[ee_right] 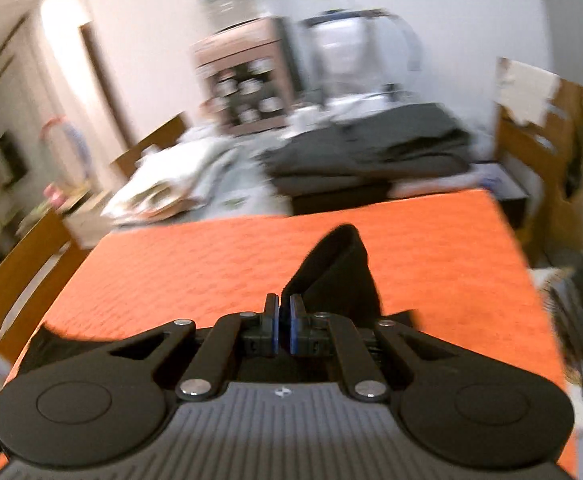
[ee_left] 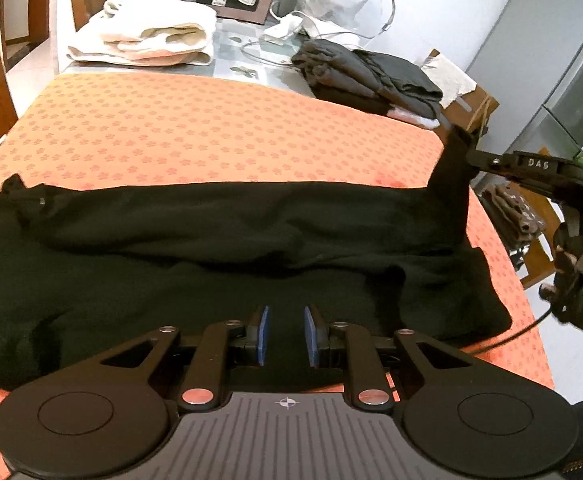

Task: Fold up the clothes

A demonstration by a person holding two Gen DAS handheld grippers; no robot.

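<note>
Black garment (ee_left: 211, 248) corner pinched in right hand-held gripper (ee_right: 284, 322)

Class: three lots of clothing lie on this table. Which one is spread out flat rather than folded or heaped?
The black garment on the orange cloth, nearest the camera. The white pile and dark grey pile sit bunched at the far end.

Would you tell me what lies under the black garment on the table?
The orange cloth shows on every side of the black garment, so it runs beneath; whatever else is under the garment is hidden.
</note>
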